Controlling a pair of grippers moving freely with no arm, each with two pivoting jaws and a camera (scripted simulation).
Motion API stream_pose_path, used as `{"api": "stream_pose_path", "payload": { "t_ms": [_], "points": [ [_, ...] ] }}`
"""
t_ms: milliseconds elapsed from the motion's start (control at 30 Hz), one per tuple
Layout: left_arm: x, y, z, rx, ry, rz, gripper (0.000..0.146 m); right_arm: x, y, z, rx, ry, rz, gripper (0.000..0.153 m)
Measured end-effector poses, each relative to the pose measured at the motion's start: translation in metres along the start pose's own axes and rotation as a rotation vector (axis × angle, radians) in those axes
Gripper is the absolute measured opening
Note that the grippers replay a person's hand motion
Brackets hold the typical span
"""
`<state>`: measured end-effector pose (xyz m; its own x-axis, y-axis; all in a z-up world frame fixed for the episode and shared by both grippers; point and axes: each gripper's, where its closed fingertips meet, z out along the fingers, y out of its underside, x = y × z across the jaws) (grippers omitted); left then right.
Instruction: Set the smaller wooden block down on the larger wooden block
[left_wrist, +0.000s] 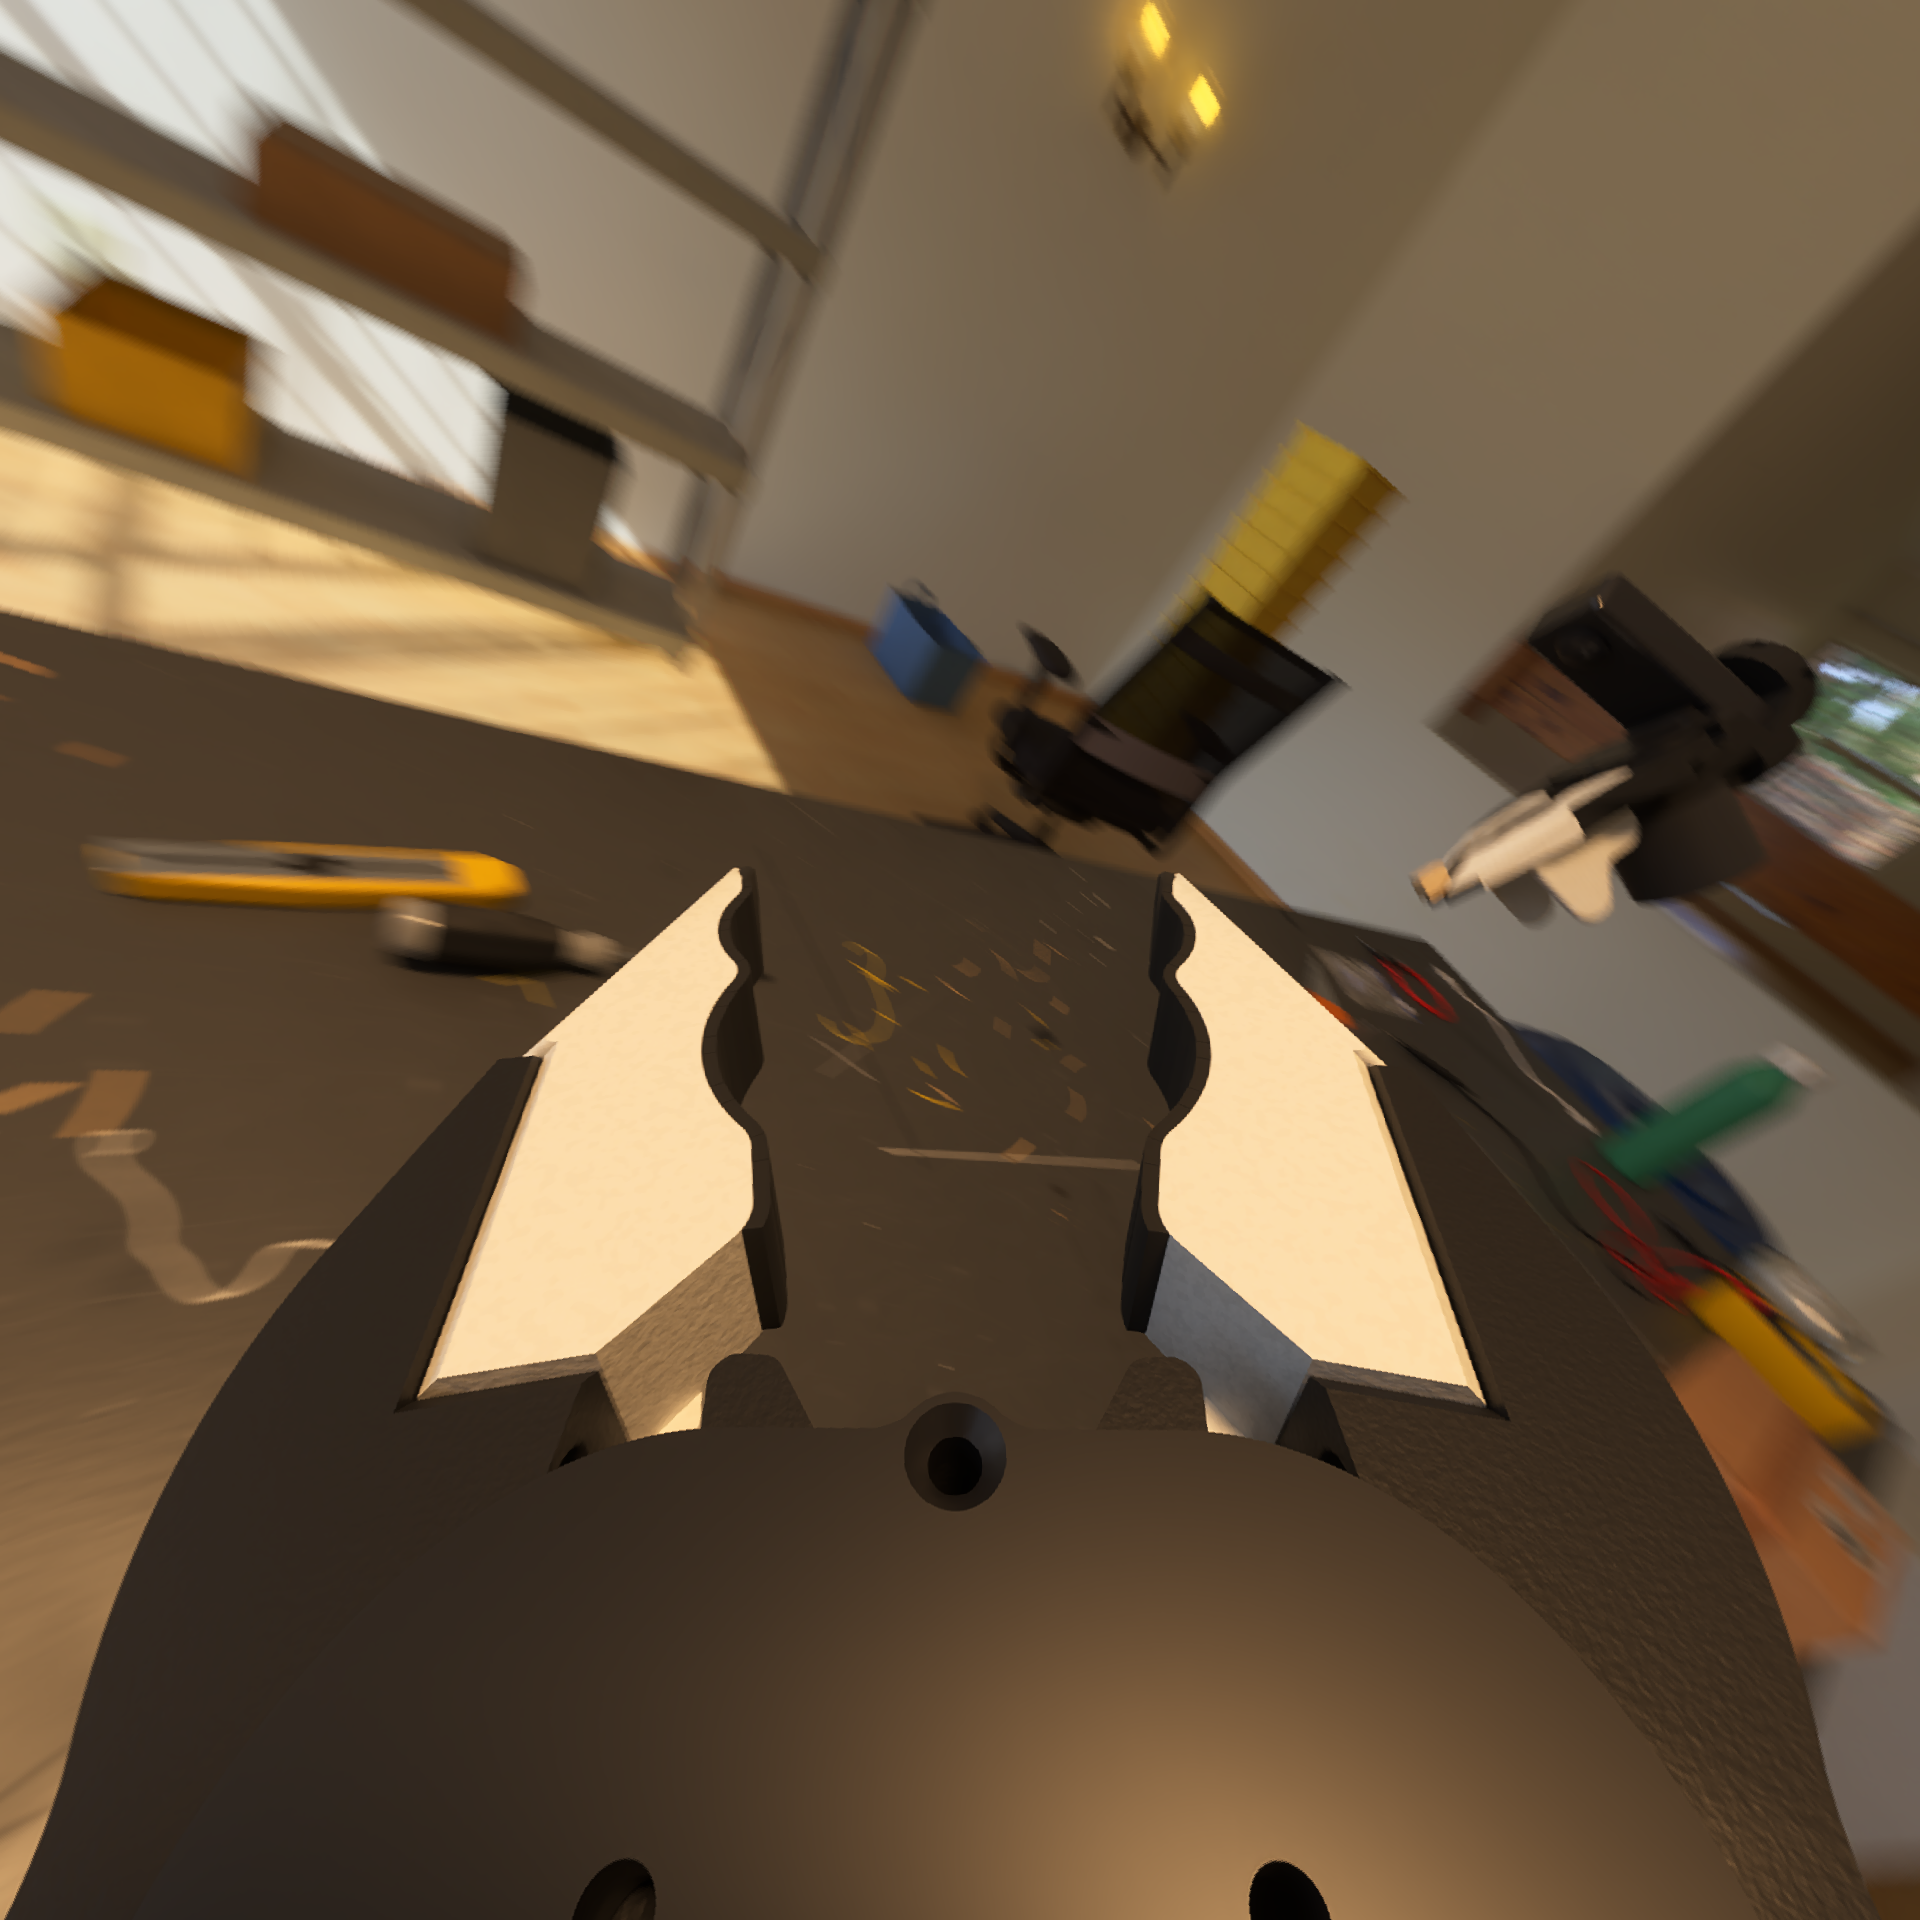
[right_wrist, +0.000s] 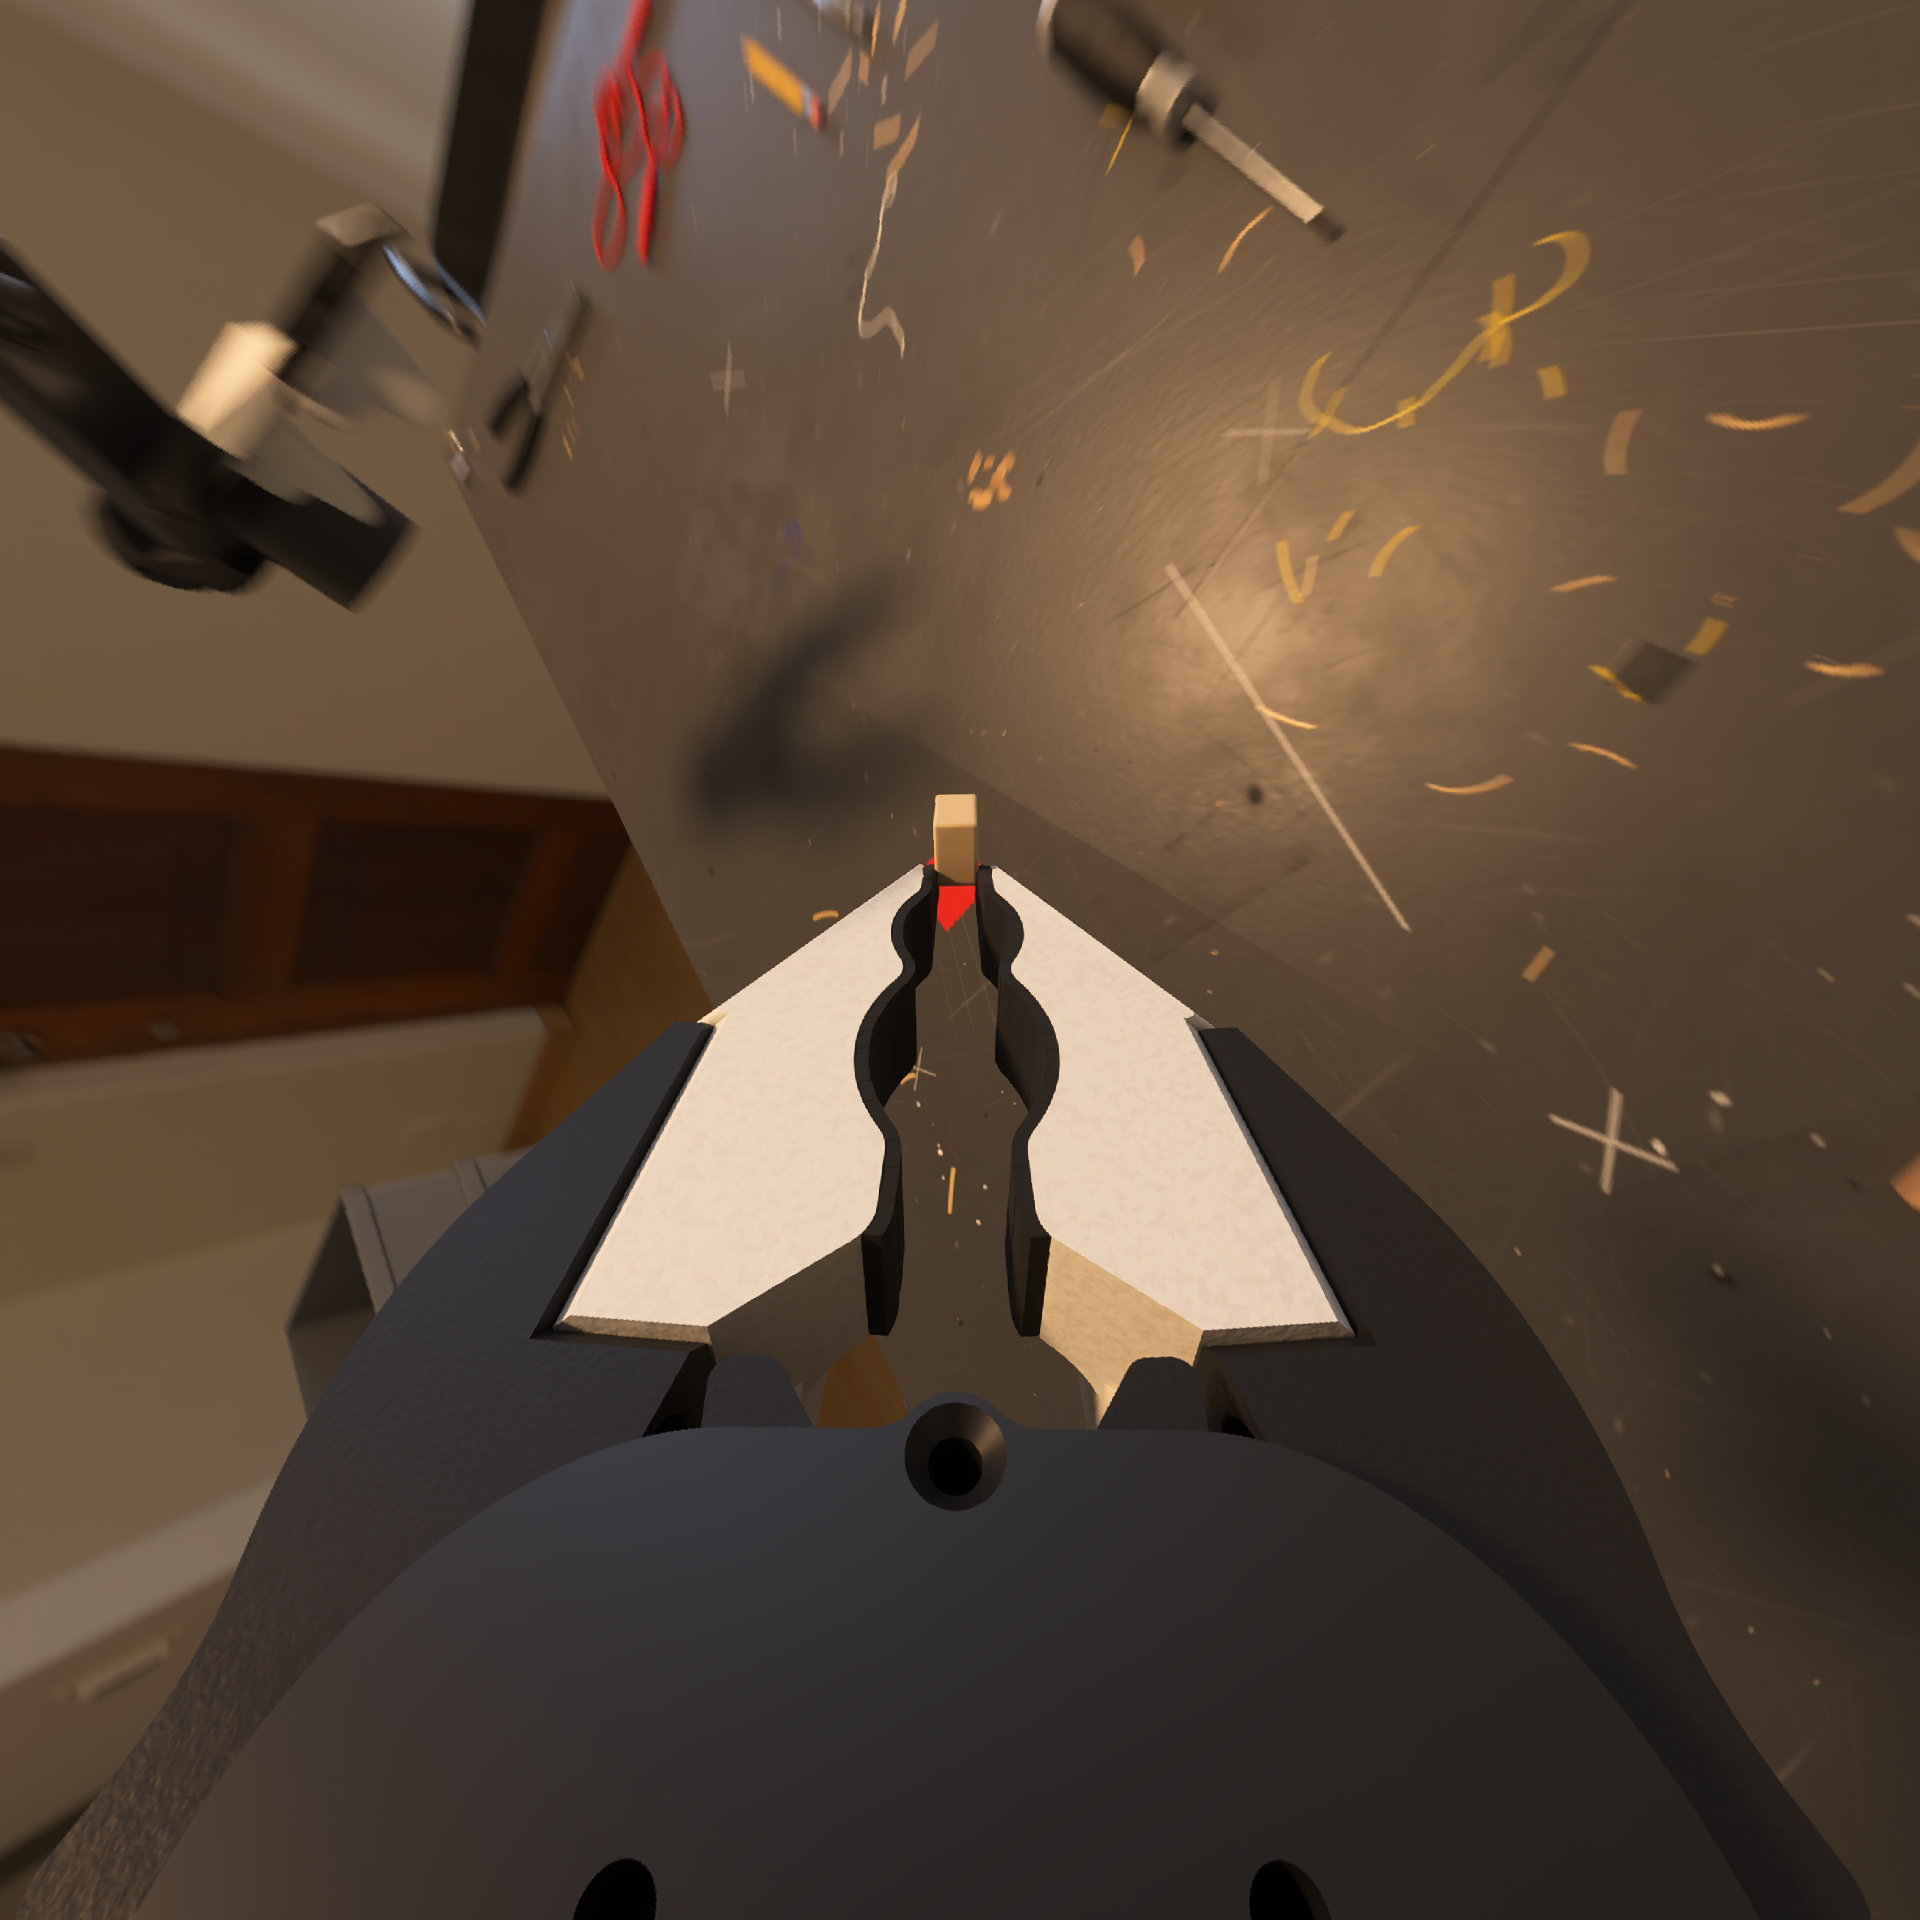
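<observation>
- Left wrist view, starting at nine o'clock: one yellow utility knife (left_wrist: 312, 871) lies flat on the dark workbench (left_wrist: 260, 1039), and just beside it, toward the centre, one dark cylindrical tool (left_wrist: 499, 935).
- At the centre, the left gripper (left_wrist: 956, 883) has its fingers spread wide with nothing between them, only scattered wood shavings (left_wrist: 956, 1029) on the bench beyond.
- At two o'clock in the same view, the right gripper (left_wrist: 1455, 883) hangs in the air well apart from the left one, a small pale piece at its fingertips.
- At four o'clock sit one green marker (left_wrist: 1704, 1117) and a few red rubber bands (left_wrist: 1621, 1226); blur keeps me from counting the bands.
- Right wrist view: the right gripper (right_wrist: 956, 873) is clenched on one smaller wooden block (right_wrist: 954, 844), pinched at the very tips.
- The block's long axis runs straight ahead along the fingers, toward twelve o'clock, with most of its length poking past the tips.
- A small red patch (right_wrist: 951, 906) shows just behind the block; what it is, I cannot tell.
- The larger wooden block shows in neither view, so its direction from the held block cannot be told; my judgement is that the coming move turns on finding it first.
- The right gripper, already carrying the piece, is the one placed to do the setting down.
</observation>
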<state>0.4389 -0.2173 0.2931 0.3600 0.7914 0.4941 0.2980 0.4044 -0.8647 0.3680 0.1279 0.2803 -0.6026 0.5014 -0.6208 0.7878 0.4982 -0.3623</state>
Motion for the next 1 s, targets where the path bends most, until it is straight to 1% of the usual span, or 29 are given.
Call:
{"api": "stream_pose_path", "payload": {
  "t_ms": [67,100,167,200,267,333,400,500,567,633,667,767,867,900,1000],
  "points": [
    [0.024,0.034,0.049,-0.103,0.127,-0.060,0.084,0.030,0.012,-0.047,0.112,-0.025,0.056,0.007],
    [0.035,0.054,0.074,-0.131,0.161,-0.078,0.086,0.049,0.021,-0.066,0.163,-0.013,0.091,0.007],
    [0.054,0.110,0.120,-0.249,0.167,-0.065,0.087,0.093,0.042,-0.094,0.248,0.059,0.173,0.007],
    [0.061,0.140,0.138,-0.345,0.157,-0.040,0.090,0.116,0.054,-0.104,0.273,0.110,0.220,0.007],
    [0.071,0.188,0.163,-0.501,0.143,-0.003,0.104,0.163,0.083,-0.115,0.289,0.229,0.333,0.007],
    [0.077,0.212,0.177,-0.535,0.143,0.008,0.107,0.206,0.114,-0.120,0.263,0.349,0.443,0.007],
    [0.080,0.226,0.183,-0.546,0.135,0.052,0.106,0.244,0.143,-0.122,0.219,0.470,0.536,0.007],
    [0.081,0.248,0.187,-0.611,0.091,0.162,0.105,0.288,0.178,-0.124,0.138,0.647,0.611,0.007],
    [0.082,0.258,0.189,-0.634,0.071,0.243,0.105,0.307,0.194,-0.126,0.071,0.736,0.631,0.007],
    [0.085,0.263,0.191,-0.621,0.062,0.316,0.104,0.319,0.202,-0.125,0.013,0.791,0.641,0.007],
    [0.086,0.265,0.191,-0.622,0.066,0.327,0.101,0.323,0.204,-0.123,-0.027,0.816,0.631,0.007],
    [0.087,0.268,0.185,-0.679,0.092,0.328,0.086,0.328,0.202,-0.109,-0.138,0.839,0.584,0.007],
    [0.077,0.263,0.176,-0.735,0.091,0.304,0.060,0.324,0.189,-0.094,-0.135,0.786,0.520,0.007],
    [0.073,0.260,0.174,-0.752,0.083,0.309,0.054,0.321,0.184,-0.088,-0.142,0.778,0.489,0.007],
    [0.056,0.245,0.167,-0.766,0.040,0.303,0.050,0.307,0.165,-0.063,-0.195,0.753,0.379,0.007]
  ]
}}
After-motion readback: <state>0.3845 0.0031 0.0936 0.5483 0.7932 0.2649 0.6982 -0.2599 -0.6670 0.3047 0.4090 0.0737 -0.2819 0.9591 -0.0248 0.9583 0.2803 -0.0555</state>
